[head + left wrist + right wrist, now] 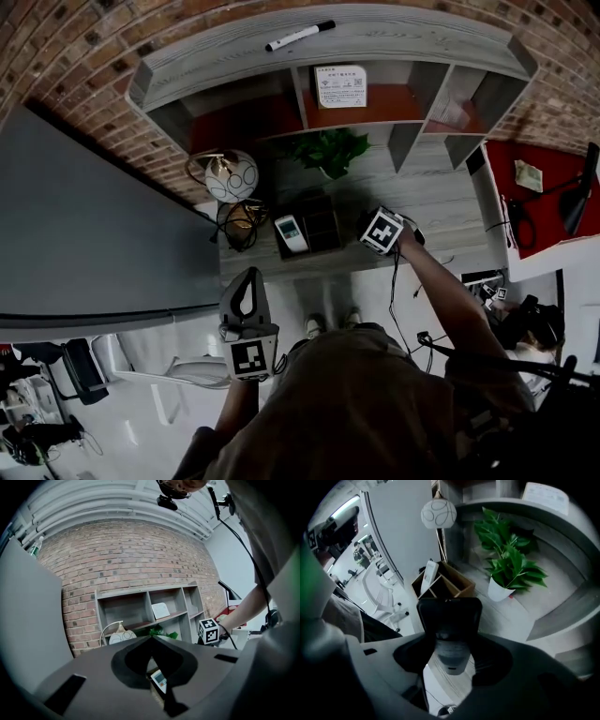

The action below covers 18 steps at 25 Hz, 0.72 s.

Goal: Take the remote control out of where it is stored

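The white remote control [291, 232] stands upright in a brown desk organizer [323, 230] on the grey desk, left of the plant pot. It also shows in the left gripper view as the remote [158, 680] and in the right gripper view as the remote [430, 576]. My right gripper [449, 601] tilts steeply down over the desk, right of the organizer [457, 585]; its marker cube [382, 230] hides its jaws from above. A black rounded block fills the space between its jaws, and I cannot tell what it is. My left gripper [248, 272] hangs in front of the desk edge with its tips together and nothing in it.
A green plant [330, 150] stands behind the organizer, with a round white lamp globe [232, 175] and a wire holder [239, 223] to its left. The grey shelf unit [234, 56] carries a marker pen [300, 36]. A grey panel [84, 225] borders the left.
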Each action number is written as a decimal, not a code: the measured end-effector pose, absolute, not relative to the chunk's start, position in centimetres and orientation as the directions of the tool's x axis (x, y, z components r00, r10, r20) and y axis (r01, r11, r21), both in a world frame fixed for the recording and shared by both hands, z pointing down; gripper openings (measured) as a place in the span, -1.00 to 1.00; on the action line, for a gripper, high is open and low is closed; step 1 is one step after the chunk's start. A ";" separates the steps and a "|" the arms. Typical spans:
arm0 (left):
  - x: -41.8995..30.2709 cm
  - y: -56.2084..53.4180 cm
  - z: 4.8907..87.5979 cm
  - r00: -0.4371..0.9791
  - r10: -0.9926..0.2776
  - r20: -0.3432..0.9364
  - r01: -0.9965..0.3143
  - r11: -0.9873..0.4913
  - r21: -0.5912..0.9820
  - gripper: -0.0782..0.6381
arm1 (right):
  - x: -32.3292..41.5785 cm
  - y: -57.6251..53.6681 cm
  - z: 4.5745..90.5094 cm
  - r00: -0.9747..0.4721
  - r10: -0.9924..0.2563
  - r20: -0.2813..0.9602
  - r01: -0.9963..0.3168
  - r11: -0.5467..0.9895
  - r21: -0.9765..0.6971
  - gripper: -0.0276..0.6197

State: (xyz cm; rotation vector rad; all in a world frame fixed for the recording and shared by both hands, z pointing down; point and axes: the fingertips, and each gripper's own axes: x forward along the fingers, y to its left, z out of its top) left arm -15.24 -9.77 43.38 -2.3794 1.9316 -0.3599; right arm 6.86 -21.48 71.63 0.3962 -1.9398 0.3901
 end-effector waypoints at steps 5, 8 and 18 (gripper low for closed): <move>-15.4 -9.8 43.1 0.169 -0.974 0.153 -0.966 -0.194 -0.171 -0.75 | 8.5 -22.4 74.6 -0.204 -0.042 0.978 -0.404 0.914 -0.045 -0.14; -15.7 -9.7 43.2 0.156 -0.974 0.164 -0.967 -0.185 -0.178 -0.75 | 8.0 -22.8 76.9 -0.216 -0.012 0.976 -0.406 0.911 -0.079 -0.14; -16.4 -9.0 44.0 0.113 -0.973 0.203 -0.970 -0.153 -0.191 -0.75 | 5.7 -23.9 79.9 -0.285 0.023 0.958 -0.402 0.905 -0.141 -0.14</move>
